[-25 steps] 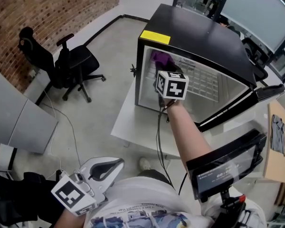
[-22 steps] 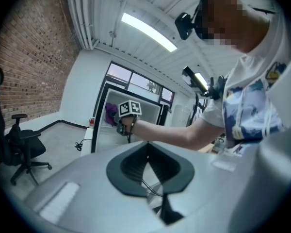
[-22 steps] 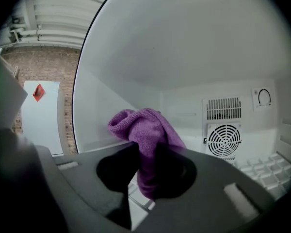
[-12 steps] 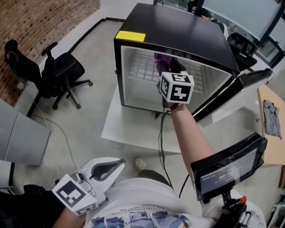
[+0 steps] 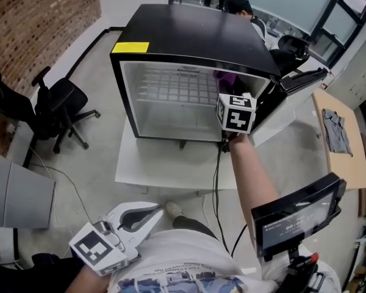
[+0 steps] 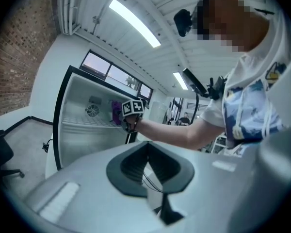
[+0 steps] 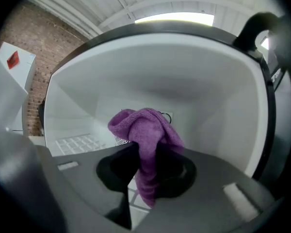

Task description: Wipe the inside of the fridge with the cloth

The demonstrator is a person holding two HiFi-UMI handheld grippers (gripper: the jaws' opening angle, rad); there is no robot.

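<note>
The fridge (image 5: 195,35) stands on a low white table (image 5: 152,163), set toward the rear edge, leaving a bare strip along the table's front edge. The fridge door (image 5: 299,78) is swung open on the right side. A yellow label (image 5: 132,47) sits at the front left corner of the black top. A white wire shelf (image 5: 177,90) spans the cavity. The right gripper (image 7: 146,171) is extended on a bare forearm into the upper right part of the opening, close to the right wall. Its jaws are clamped on the cloth (image 7: 144,142), a purple terry piece. The bunched upper end of the cloth rises above the pads, and a narrow tail hangs down between them. In the head view the cloth (image 5: 227,77) shows just under the top front edge of the cavity, above the marker cube. Whether the cloth contacts the inner wall cannot be determined. The left gripper (image 6: 148,171) is held low beside the person's torso, well apart from the fridge. Its jaws are closed tip to tip, with nothing between them. A black office chair (image 5: 55,102) stands on the floor to the left of the table. A dark screen (image 5: 296,215) is mounted near the person's right side.
</note>
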